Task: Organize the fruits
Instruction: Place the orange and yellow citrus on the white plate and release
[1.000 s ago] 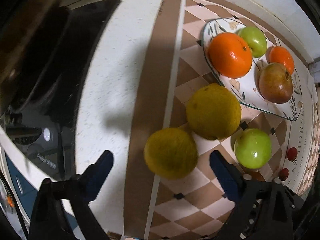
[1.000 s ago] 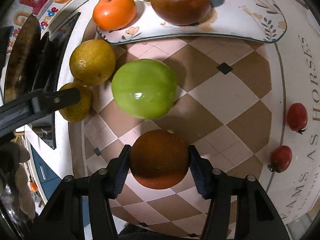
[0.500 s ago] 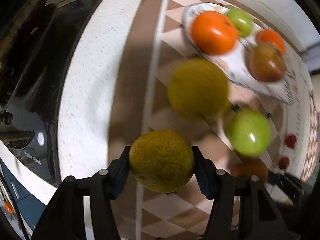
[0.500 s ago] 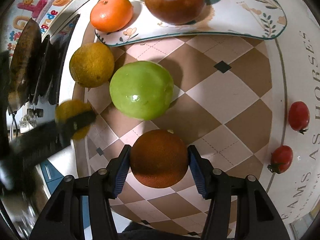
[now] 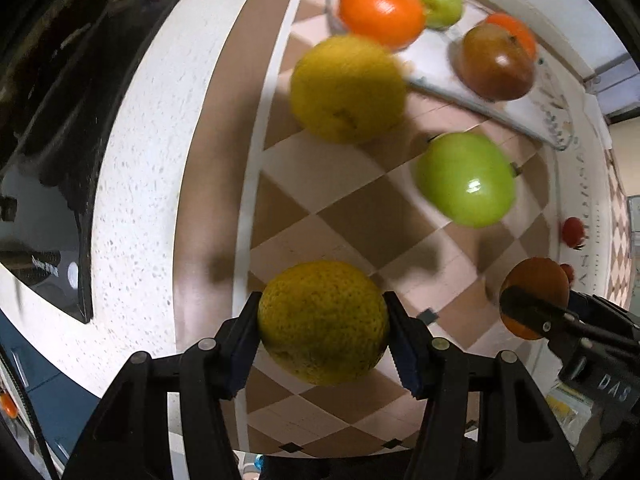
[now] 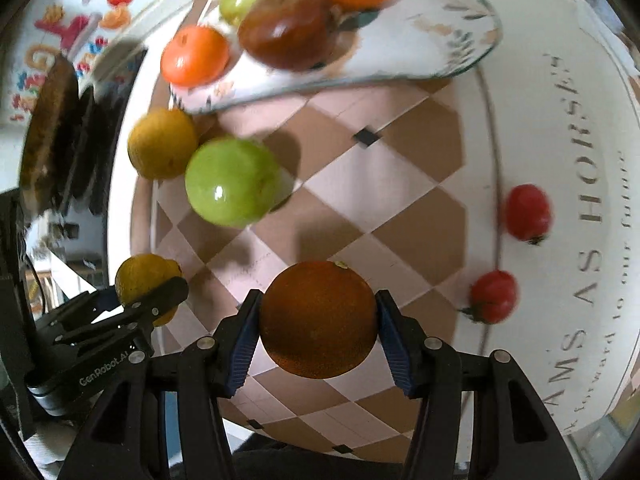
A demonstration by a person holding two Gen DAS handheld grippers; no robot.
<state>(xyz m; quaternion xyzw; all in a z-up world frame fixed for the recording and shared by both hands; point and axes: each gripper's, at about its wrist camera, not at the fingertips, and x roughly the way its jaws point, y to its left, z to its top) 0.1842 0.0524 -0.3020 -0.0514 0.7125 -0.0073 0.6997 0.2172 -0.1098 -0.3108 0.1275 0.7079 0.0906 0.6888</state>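
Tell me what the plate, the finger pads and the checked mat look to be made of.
Plate: probably glazed ceramic or glass; glossy white with printed leaves and a thin edge that looks translucent.
Finger pads of the left hand-held gripper: likely rubber or soft plastic; matte blue with ribbed faces.
Checked mat: perhaps vinyl or coated cloth; flat, printed brown and cream, with a faint sheen.

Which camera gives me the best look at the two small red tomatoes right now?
The right wrist view: both tomatoes lie unobstructed on the mat's pale border, only slightly blurred. In the left wrist view they are tiny at the far right edge: one is clear, the other mostly hidden behind the right gripper's orange.
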